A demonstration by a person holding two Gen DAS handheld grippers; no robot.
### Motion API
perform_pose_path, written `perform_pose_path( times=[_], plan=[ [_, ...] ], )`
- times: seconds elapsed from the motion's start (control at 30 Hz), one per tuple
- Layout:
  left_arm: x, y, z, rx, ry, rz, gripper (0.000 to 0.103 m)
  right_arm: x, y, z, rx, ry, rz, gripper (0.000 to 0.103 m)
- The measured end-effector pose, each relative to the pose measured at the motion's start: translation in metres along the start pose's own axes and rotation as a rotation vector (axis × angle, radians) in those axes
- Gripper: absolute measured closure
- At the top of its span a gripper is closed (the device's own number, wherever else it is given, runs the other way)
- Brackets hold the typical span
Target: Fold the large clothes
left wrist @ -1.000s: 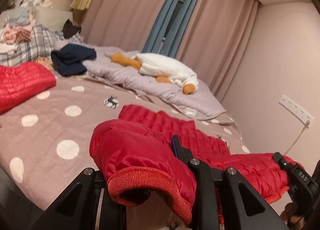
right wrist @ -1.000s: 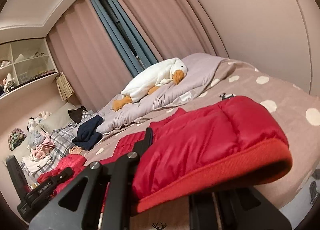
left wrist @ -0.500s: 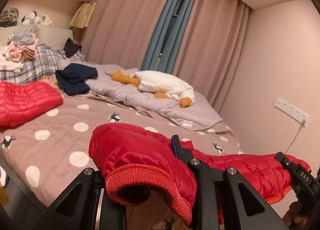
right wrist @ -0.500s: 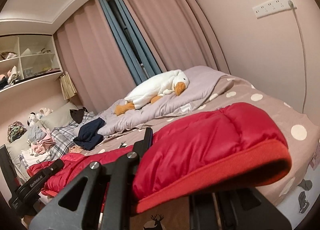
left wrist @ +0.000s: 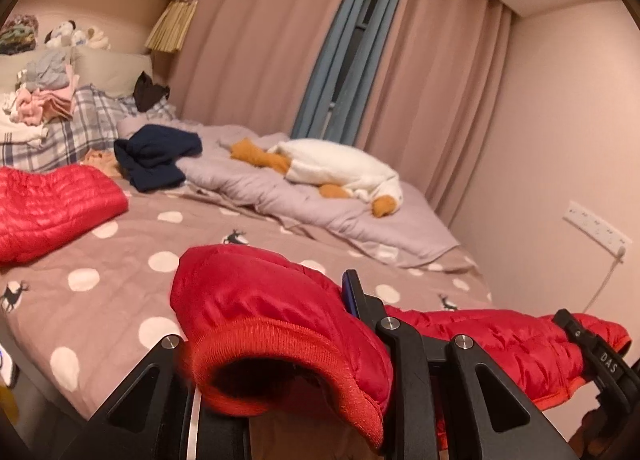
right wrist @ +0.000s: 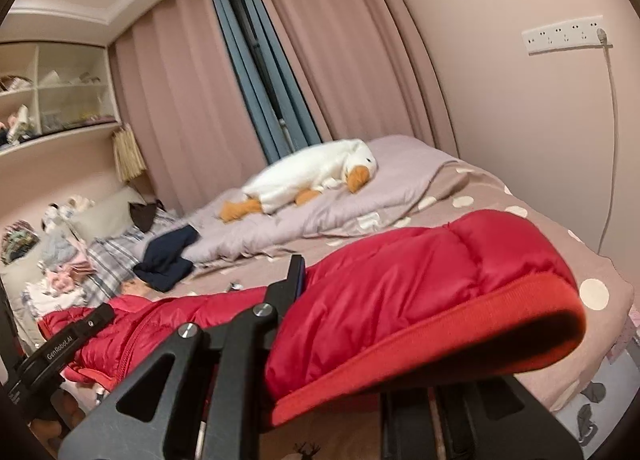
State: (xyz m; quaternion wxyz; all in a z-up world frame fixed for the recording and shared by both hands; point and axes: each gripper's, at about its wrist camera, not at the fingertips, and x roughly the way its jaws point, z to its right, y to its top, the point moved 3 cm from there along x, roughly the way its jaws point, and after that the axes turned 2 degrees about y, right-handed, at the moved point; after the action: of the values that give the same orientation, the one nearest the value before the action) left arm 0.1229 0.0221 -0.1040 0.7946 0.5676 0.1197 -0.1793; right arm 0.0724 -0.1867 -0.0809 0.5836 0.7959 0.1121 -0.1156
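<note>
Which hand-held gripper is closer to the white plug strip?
Right. The right hand-held gripper is on the side of the plug strip; the left hand-held gripper is farther away.

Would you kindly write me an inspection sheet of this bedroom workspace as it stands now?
Surface: bed with a polka-dot cover, a lilac duvet bunched at the far side.
Job's things: red puffer jacket held up between both grippers, one cuff in each.
Clutter: second red jacket, navy garment, goose plush, clothes pile.
Grippers: left gripper shut on a cuff; right gripper shut on the other cuff.
Cables: white cord hanging from the power strip.
Surroundings: pink curtains, wall shelves.
</note>
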Motion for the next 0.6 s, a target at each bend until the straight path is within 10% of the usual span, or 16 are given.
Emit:
perform_pose_path(
  times=[0.6],
  plan=[
    [0.096,0.003,0.008,0.081,0.094,-0.111,0.078,0.115,0.008,0.007,-0.012,-0.088,-0.225,0.085]
  ],
)
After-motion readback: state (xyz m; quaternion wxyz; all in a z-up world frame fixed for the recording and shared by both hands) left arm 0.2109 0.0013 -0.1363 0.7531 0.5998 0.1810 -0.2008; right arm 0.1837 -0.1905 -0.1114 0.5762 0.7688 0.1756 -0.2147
